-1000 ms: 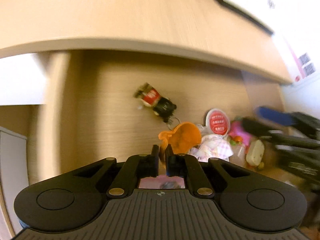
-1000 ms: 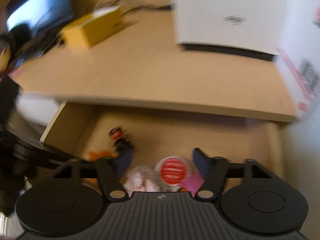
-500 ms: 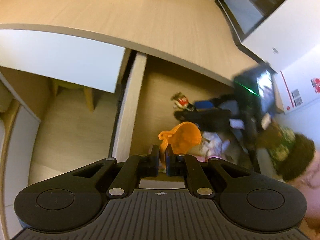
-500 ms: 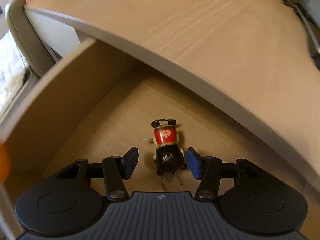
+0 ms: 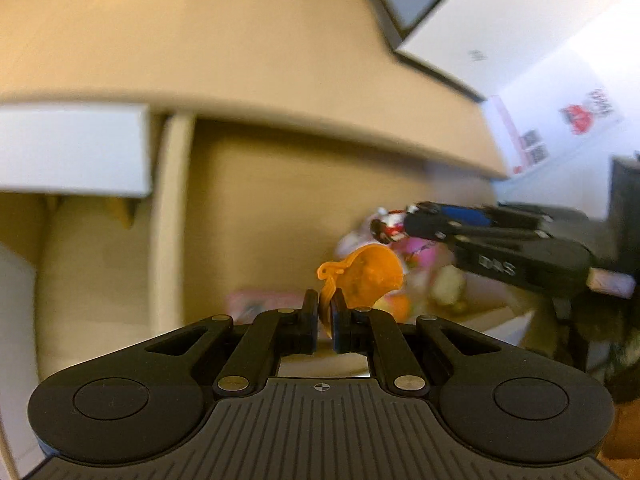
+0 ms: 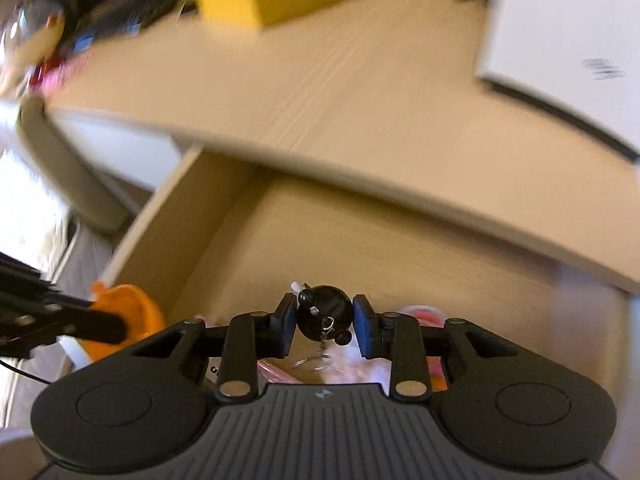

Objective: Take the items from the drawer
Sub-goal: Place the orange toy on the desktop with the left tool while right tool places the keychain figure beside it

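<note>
Both tools loaded above the drawer [image 6: 360, 240]: left tool [image 5: 326, 312] pinches the orange scoop [image 5: 370, 278], right tool [image 6: 324, 316] clamps the round black keychain figure [image 6: 324, 312], which might roll free.

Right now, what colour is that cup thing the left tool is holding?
Orange: the scoop-like cup pinched in the left gripper, seen best from the left wrist camera.
</note>
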`<control>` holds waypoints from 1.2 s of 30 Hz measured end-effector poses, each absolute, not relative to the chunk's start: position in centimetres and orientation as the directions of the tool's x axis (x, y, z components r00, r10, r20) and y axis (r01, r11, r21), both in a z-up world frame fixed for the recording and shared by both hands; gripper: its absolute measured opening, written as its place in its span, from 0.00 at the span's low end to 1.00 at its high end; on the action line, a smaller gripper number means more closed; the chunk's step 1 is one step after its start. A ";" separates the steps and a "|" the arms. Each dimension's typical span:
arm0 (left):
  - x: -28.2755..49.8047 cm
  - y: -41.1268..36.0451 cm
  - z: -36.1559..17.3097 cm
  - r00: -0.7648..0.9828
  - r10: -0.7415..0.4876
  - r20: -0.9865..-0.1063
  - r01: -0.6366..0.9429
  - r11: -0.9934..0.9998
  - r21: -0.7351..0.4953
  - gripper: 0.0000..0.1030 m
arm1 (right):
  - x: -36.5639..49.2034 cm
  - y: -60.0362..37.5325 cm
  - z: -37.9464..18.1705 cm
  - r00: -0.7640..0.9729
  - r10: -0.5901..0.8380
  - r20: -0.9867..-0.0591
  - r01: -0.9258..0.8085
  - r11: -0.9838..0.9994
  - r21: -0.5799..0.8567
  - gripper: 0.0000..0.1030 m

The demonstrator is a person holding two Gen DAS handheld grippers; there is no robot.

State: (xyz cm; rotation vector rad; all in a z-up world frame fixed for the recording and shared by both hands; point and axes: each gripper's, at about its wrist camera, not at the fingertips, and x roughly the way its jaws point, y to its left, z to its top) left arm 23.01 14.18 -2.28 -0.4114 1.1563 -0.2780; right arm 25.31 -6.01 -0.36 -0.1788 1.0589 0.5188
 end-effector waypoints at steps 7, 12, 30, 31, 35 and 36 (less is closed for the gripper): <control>30.7 9.1 0.6 0.499 -0.477 -0.724 0.155 0.871 -0.467 0.08 | 23.6 -13.9 6.0 0.619 0.258 -0.742 -0.315 0.947 0.066 0.29; 37.1 7.1 -0.4 0.597 -0.374 -0.710 0.093 0.911 -0.402 0.08 | 24.6 -16.7 5.4 0.680 0.201 -0.705 -0.219 0.973 0.067 0.29; 34.5 9.3 0.6 0.729 -0.218 -0.649 0.016 0.953 -0.302 0.17 | 32.5 -16.1 4.5 0.707 0.262 -0.657 -0.232 0.963 0.135 0.29; 33.2 10.2 0.9 0.736 -0.211 -0.643 0.000 0.950 -0.312 0.17 | 33.2 -15.9 4.5 0.710 0.274 -0.649 -0.238 0.960 0.145 0.29; 29.8 12.7 0.9 0.727 -0.169 -0.666 -0.049 0.954 -0.296 0.17 | 35.6 -14.6 3.7 0.730 0.308 -0.610 -0.269 0.950 0.157 0.32; 28.8 13.1 0.8 0.716 -0.158 -0.680 -0.060 0.956 -0.286 0.17 | 35.9 -14.3 3.1 0.723 0.283 -0.631 -0.259 0.957 0.133 0.38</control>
